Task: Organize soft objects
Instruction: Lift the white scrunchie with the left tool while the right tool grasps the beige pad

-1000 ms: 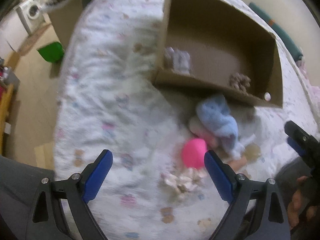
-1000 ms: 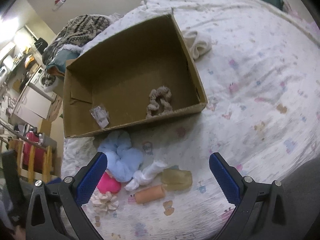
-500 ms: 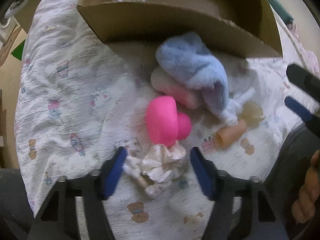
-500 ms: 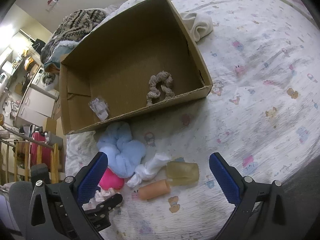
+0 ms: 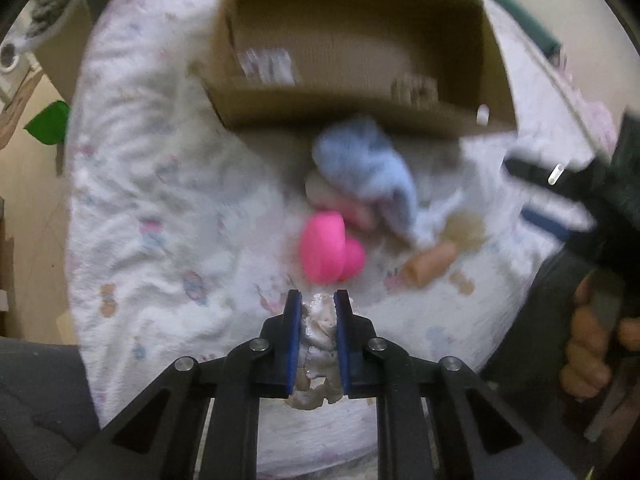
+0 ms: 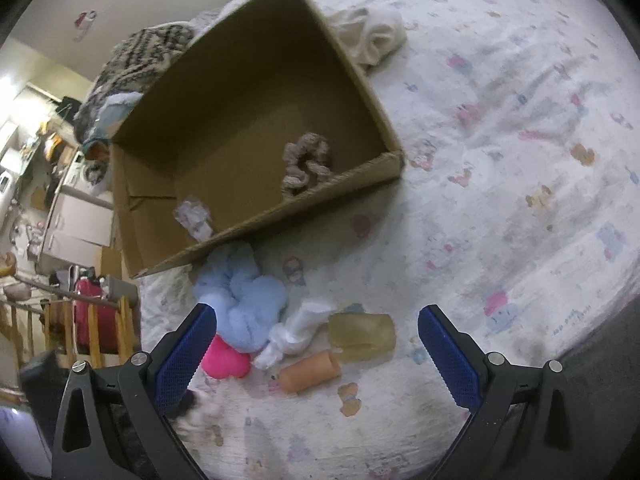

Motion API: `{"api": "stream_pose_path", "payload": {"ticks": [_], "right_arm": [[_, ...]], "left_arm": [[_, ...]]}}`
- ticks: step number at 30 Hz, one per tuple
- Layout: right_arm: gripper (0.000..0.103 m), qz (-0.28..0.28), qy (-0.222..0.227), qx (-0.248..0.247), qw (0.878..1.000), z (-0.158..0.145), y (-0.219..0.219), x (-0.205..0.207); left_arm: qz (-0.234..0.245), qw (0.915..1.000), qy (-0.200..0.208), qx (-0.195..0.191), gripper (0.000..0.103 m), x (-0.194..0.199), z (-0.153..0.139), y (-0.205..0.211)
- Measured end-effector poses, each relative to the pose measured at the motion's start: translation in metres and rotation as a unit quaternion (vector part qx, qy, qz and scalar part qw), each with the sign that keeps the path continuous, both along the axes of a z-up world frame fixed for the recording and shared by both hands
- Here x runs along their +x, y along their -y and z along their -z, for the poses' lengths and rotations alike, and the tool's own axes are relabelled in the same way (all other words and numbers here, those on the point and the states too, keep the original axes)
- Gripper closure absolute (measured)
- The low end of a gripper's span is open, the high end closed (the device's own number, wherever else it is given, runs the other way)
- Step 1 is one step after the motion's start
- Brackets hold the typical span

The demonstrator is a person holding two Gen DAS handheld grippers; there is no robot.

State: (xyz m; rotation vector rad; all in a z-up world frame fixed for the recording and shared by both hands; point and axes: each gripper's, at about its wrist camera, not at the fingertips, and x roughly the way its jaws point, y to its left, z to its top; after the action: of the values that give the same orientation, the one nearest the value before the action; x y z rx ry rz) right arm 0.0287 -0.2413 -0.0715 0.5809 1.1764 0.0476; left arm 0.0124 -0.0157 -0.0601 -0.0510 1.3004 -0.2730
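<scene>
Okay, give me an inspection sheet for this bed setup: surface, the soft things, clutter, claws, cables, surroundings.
Surface: bedsheet with small cartoon prints, wrinkled.
Job's things: cardboard box holding a beige scrunchie and a small clear packet; loose in front of the box, a blue fluffy scrunchie, pink heart, white knotted cloth, yellowish block, orange tube.
Clutter: cream cloth behind the box.
Claws: left claw shut on a white scrunchie; right claw open, holding nothing.
Cables: nothing seen.
Surroundings: patterned blanket, furniture beside the bed.
</scene>
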Motion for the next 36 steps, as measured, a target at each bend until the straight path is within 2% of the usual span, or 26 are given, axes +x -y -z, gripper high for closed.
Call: {"api": "stream_pose_path", "payload": {"ticks": [2, 4, 5, 8, 12, 18, 23, 26, 28, 31, 36], "right_arm": [[0.013, 0.003, -0.017, -0.011, 1.0, 0.005, 0.0, 0.0], [0.054, 0.004, -0.034, -0.028, 0.999, 0.01, -0.001, 0.001], [0.058, 0.003, -0.045, -0.029, 0.999, 0.014, -0.002, 0.002], [0.058, -0.004, -0.071, -0.034, 0.997, 0.025, -0.006, 0.004], [0.058, -0.02, -0.095, -0.05, 0.994, 0.037, -0.014, 0.009], [0.058, -0.027, -0.121, -0.074, 0.99, 0.061, -0.021, 0.021], [0.057, -0.053, -0.126, -0.108, 0.985, 0.068, -0.036, 0.026], [0.07, -0.056, -0.119, -0.115, 0.985, 0.069, -0.038, 0.026], [0.086, -0.051, -0.112, -0.111, 0.986, 0.066, -0.036, 0.025], [0.092, -0.037, -0.104, -0.092, 0.99, 0.052, -0.025, 0.021], [0.093, -0.052, -0.075, -0.099, 0.991, 0.022, -0.027, 0.011]], "left_arm": [[-0.025, 0.9995, 0.02, -0.008, 0.089, 0.002, -0.01, -0.011], [-0.05, 0.998, 0.038, -0.008, 0.089, 0.007, -0.018, -0.023], [-0.064, 0.9967, 0.049, -0.005, 0.089, 0.008, -0.021, -0.028], [-0.089, 0.9938, 0.066, -0.008, 0.089, 0.009, -0.024, -0.038], [-0.102, 0.9924, 0.068, -0.011, 0.089, 0.021, -0.023, -0.035], [-0.107, 0.9926, 0.058, -0.012, 0.089, 0.027, -0.016, -0.031], [-0.103, 0.9927, 0.061, -0.01, 0.089, 0.029, -0.015, -0.029], [-0.103, 0.9928, 0.06, -0.009, 0.089, 0.029, -0.014, -0.029], [-0.103, 0.9928, 0.06, -0.009, 0.089, 0.029, -0.014, -0.029], [-0.105, 0.9925, 0.063, -0.008, 0.089, 0.028, -0.015, -0.031], [-0.12, 0.9905, 0.065, -0.017, 0.089, 0.027, -0.017, -0.04]]}}
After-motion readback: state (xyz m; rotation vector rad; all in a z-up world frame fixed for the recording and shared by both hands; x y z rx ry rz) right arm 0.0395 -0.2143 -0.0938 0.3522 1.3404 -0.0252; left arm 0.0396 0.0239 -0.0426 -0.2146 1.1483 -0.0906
